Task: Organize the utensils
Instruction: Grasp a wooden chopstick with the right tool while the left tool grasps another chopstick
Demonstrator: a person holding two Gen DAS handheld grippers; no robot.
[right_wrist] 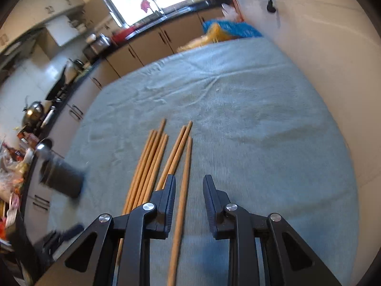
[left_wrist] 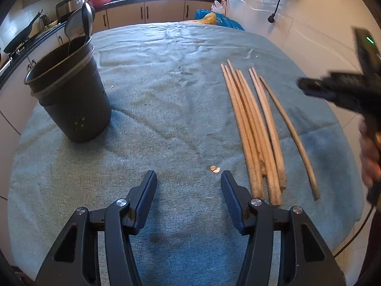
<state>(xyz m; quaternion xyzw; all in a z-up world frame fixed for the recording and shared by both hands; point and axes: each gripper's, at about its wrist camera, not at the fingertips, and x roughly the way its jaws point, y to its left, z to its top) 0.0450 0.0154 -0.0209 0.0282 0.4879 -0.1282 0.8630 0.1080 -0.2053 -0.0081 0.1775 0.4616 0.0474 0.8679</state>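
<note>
Chopsticks (right_wrist: 152,164) flat on towel (right_wrist: 250,119), tips away; R gripper (right_wrist: 189,181) fingers apart astride one, L gripper (left_wrist: 188,176) wide.

My table (left_wrist: 166,90) wears a wrinkled grey-green cloth (left_wrist: 154,54). At ten o'clock on it stands the dark utensil holder (left_wrist: 71,95). At two o'clock lie the wooden chopsticks (left_wrist: 252,128), side by side. Pale crumbs (left_wrist: 214,169) sit just left of their near ends.

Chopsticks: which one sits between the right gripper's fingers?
The lone rightmost chopstick, lying apart from the bundle; the open right gripper straddles it.
</note>
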